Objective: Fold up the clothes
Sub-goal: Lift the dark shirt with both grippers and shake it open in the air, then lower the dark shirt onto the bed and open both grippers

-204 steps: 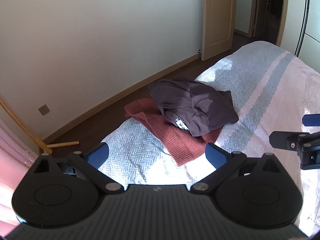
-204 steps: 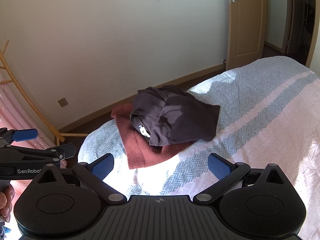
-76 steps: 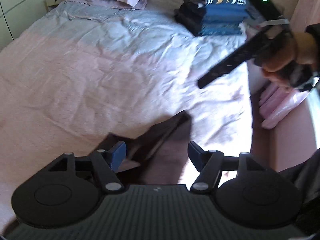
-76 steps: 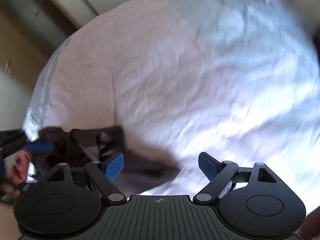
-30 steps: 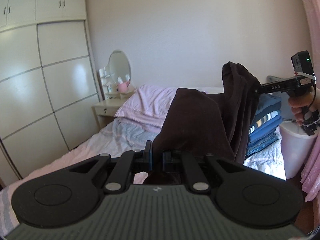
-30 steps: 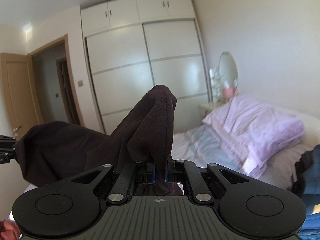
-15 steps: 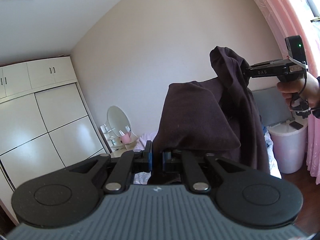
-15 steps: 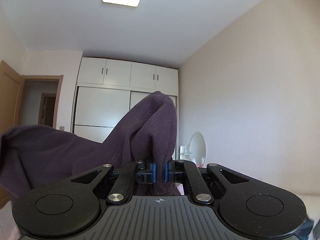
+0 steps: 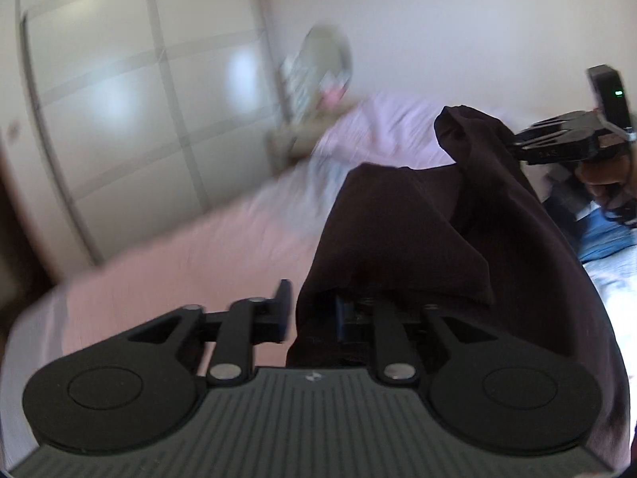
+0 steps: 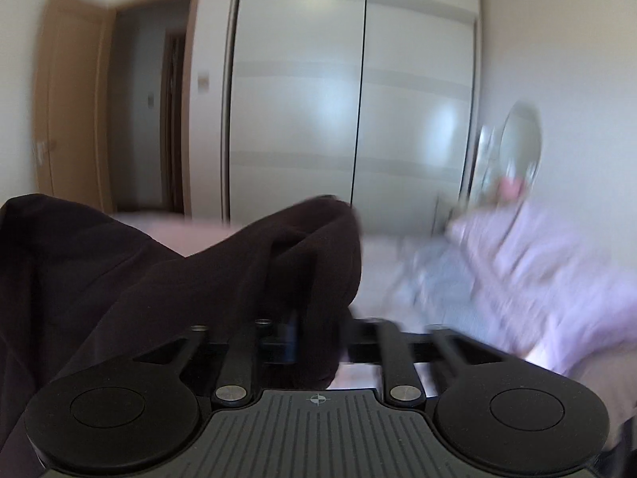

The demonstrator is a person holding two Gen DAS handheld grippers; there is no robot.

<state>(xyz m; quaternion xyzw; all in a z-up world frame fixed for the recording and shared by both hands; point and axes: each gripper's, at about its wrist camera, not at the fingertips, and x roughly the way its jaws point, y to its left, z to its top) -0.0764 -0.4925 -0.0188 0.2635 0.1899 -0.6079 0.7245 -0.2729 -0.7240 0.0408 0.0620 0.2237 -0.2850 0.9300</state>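
In the left wrist view the left gripper [image 9: 310, 310] fills the lower half of the frame, and its fingers [image 9: 283, 310] have just been opening: the left blue pad stands clear of the cloth with pink bedding showing in the gap, while the dark brown garment [image 9: 402, 231] drapes over the right finger and hides most of it. The garment rises from there toward the upper right of the frame, where a bunched corner meets the right gripper [image 9: 517, 145], held by a person's hand [image 9: 607, 177] at the right edge. Behind the cloth lies the bed [image 9: 191, 267] with its pink cover, blurred, with pale wardrobe doors [image 9: 115, 119] in the upper left. In the right wrist view the right gripper [image 10: 318, 334] has also just been opening; the garment [image 10: 179, 279] lies over the left finger and hangs down between the two, while the right finger shows bare, apart from the cloth. The cloth spreads across the lower left of that frame. A round mirror [image 10: 521, 139] sits blurred at the right.
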